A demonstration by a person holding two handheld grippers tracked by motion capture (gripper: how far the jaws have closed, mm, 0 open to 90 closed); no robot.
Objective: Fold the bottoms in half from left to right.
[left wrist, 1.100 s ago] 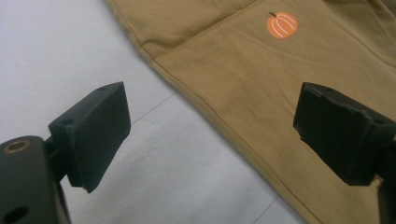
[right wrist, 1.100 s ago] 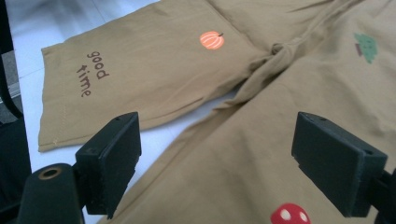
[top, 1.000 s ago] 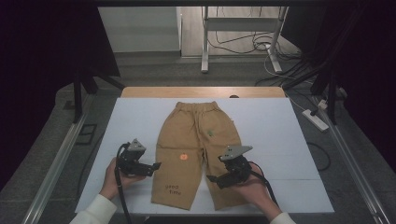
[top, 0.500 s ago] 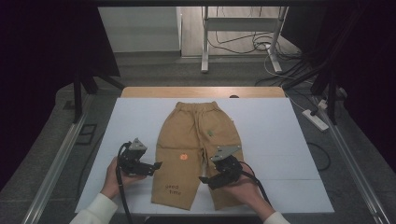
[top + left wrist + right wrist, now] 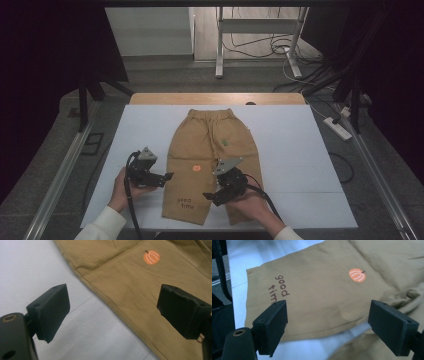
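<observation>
The left gripper (image 5: 167, 176), black with a grey three-cornered plate on top, is held by the person's left hand (image 5: 121, 189) near the front left part of the white bench top (image 5: 300, 150). Its jaws stand wide apart with nothing between them. In the left gripper view (image 5: 113, 308) they straddle the outer side seam of the tan cotton child's trousers (image 5: 212, 160): one jaw sits over bare white bench, the other over the tan cloth, and neither pad can be seen to touch the fabric.

The right gripper (image 5: 209, 197) is held by the person's right hand (image 5: 252, 205) near the front edge of the bench, over the lower part of the trousers where the two legs meet. Its jaws are also spread wide and hold nothing. In the right gripper view (image 5: 328, 325) they frame the inner edge of one leg, with a strip of white bench showing below it and the other leg rumpled at the right.

The trousers lie flat in the middle of the bench, waistband toward the far edge and leg hems toward the front edge. The leg on the person's left carries a small orange pumpkin print (image 5: 196, 168) and, nearer its hem, brown lettering reading "good time" (image 5: 183, 202). A small green mark (image 5: 225, 142) sits on the upper part of the other leg. A black cable (image 5: 131, 210) trails from the left gripper toward the front edge.
</observation>
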